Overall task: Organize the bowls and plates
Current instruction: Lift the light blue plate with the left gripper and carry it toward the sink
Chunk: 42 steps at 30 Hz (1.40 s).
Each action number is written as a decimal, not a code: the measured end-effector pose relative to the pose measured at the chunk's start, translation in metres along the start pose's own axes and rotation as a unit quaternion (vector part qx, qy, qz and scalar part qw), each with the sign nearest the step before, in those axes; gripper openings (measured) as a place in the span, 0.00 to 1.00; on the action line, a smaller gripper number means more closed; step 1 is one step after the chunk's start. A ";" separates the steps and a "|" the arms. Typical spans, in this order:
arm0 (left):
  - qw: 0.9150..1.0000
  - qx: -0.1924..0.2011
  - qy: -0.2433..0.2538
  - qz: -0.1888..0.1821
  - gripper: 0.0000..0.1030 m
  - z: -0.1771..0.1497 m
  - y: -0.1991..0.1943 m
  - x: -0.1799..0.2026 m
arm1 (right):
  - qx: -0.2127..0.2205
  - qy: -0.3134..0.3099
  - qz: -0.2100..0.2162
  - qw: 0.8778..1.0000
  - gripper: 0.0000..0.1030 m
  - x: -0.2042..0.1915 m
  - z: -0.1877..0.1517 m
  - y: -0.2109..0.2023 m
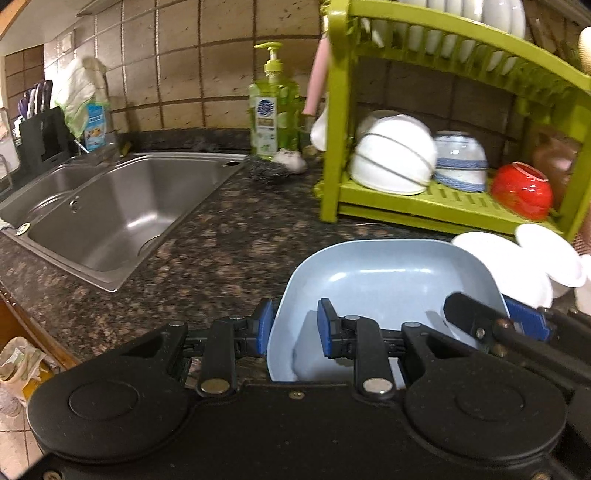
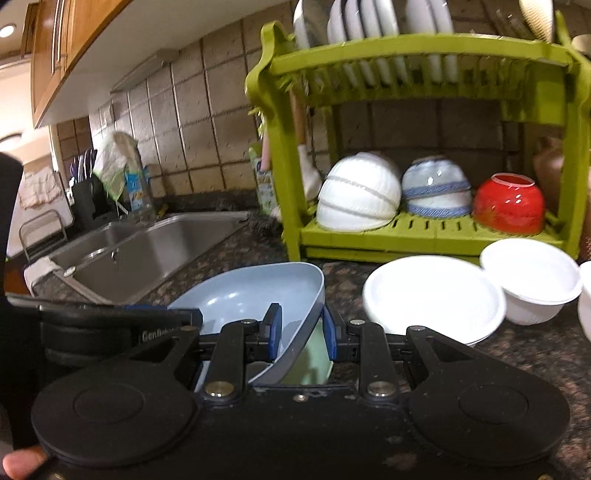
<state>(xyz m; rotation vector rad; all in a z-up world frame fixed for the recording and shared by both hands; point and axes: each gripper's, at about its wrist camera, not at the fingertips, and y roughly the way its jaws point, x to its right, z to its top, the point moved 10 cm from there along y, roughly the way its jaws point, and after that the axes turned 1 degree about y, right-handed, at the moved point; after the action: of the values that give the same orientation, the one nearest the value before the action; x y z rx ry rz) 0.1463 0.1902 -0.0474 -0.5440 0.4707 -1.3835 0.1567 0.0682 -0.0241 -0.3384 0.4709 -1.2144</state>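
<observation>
sink (image 1: 110, 221) left of the dish rack (image 2: 424, 236), bowls (image 2: 436, 192) on its lower shelf, plates (image 2: 369, 22) above.

Dark speckled granite surface (image 1: 207, 236) runs ahead of the fingers, and a steel double sink (image 1: 110, 214) is sunk into it off to their left. Tan tiled wall (image 1: 184, 74) rises behind. Wooden cabinets (image 2: 55, 48) hang up high on the left, with a ceiling light (image 2: 7, 30) glowing beyond them.
</observation>
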 end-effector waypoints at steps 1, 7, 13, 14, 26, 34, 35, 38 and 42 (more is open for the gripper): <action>1.000 -0.001 0.000 0.003 0.33 -0.001 0.003 -0.002 | -0.005 -0.001 0.000 1.000 0.26 -0.001 -0.002 0.004; 1.000 -0.022 0.001 0.002 0.33 -0.006 0.020 -0.003 | -0.033 -0.002 -0.012 0.999 0.26 0.000 -0.014 0.024; 0.999 -0.024 0.024 0.017 0.33 -0.009 0.030 0.005 | -0.056 0.009 -0.025 0.998 0.26 0.007 -0.022 0.041; 0.999 -0.027 0.024 0.017 0.33 -0.010 0.033 0.005 | -0.061 0.012 -0.025 0.998 0.26 0.008 -0.024 0.043; 0.999 -0.045 0.028 0.010 0.33 -0.013 0.041 0.003 | -0.069 0.013 -0.023 0.997 0.27 0.006 -0.027 0.050; 0.999 -0.052 0.015 0.010 0.34 -0.015 0.040 -0.001 | -0.077 -0.001 -0.024 0.997 0.27 0.003 -0.033 0.050; 0.999 -0.051 0.014 0.010 0.34 -0.014 0.039 -0.002 | -0.080 -0.005 -0.023 0.996 0.28 0.002 -0.034 0.050; 0.999 -0.049 0.012 0.011 0.34 -0.014 0.037 -0.003 | -0.096 -0.001 -0.014 0.995 0.28 0.000 -0.039 0.051; 0.999 -0.046 0.010 0.012 0.34 -0.013 0.035 -0.004 | -0.086 -0.010 -0.018 0.996 0.28 -0.001 -0.038 0.048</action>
<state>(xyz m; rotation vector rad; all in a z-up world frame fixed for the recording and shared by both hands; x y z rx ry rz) 0.1652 0.1968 -0.0789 -0.5977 0.5580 -1.3495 0.1757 0.0844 -0.0806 -0.5070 0.5564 -1.2076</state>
